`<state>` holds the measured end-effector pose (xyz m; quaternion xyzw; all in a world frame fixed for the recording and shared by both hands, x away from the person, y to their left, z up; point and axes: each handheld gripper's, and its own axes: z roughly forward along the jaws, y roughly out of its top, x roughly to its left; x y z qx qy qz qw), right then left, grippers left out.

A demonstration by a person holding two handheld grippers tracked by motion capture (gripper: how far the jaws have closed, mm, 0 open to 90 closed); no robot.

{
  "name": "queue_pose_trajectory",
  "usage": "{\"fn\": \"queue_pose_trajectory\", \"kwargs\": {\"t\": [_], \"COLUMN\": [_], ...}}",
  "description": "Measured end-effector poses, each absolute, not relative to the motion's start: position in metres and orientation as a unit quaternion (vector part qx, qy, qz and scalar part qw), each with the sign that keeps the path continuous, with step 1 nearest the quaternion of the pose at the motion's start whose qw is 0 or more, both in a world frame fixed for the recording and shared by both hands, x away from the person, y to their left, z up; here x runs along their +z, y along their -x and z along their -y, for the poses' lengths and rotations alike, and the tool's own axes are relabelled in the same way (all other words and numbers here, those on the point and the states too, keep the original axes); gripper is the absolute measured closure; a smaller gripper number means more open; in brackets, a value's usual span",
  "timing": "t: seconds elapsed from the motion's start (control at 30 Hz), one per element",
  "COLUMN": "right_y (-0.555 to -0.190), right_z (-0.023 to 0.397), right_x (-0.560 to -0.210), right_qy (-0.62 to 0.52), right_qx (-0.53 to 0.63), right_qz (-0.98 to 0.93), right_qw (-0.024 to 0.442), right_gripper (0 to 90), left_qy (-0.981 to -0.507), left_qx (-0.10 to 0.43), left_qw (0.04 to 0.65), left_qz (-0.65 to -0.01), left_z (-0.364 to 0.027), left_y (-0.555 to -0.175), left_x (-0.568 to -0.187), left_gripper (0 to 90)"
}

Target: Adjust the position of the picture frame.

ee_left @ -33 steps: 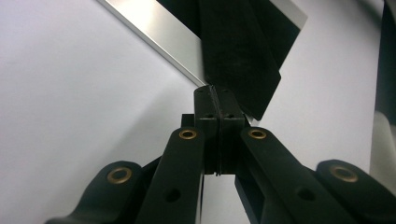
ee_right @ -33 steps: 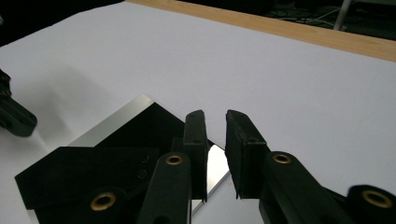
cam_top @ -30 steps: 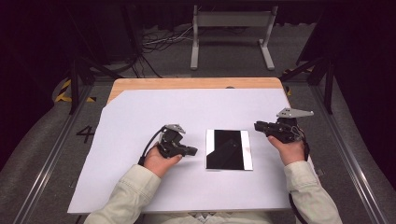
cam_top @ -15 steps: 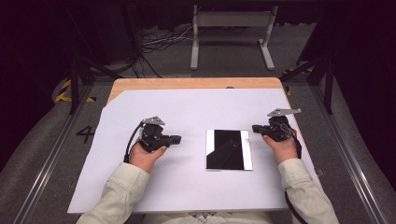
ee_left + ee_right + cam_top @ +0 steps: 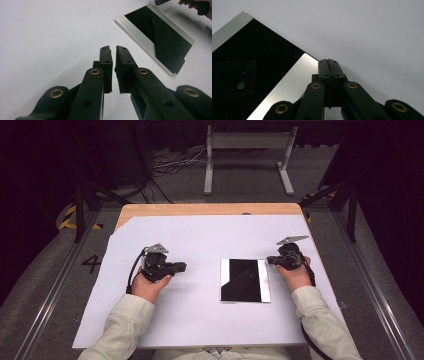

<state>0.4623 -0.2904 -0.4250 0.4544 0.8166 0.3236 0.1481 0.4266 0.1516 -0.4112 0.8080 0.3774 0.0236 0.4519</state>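
Plate: a flat black plate with silvery side strips lies on the white surface, between my two grippers.
Right gripper: my right gripper rests at the plate's right edge, jaws pressed together, empty.
Left gripper: my left gripper sits well apart on the left, jaws just opening to a narrow gap, nothing between.

A "4" is marked on the floor.
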Motion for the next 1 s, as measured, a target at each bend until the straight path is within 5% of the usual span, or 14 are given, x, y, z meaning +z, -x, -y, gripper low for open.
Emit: {"fn": "queue_pose_trajectory", "kwargs": {"t": [1.0], "right_y": [-0.479], "right_z": [0.225], "right_x": [-0.430], "right_qy": [-0.400], "right_qx": [0.311], "right_qz": [-0.853], "right_qw": [0.123], "right_gripper": [90.0], "left_qy": [-0.807], "left_qx": [0.023], "left_qw": [0.449], "left_qz": [-0.383], "left_z": [-0.155], "left_y": [-0.430], "left_x": [-0.417], "left_gripper": [81.0]}}
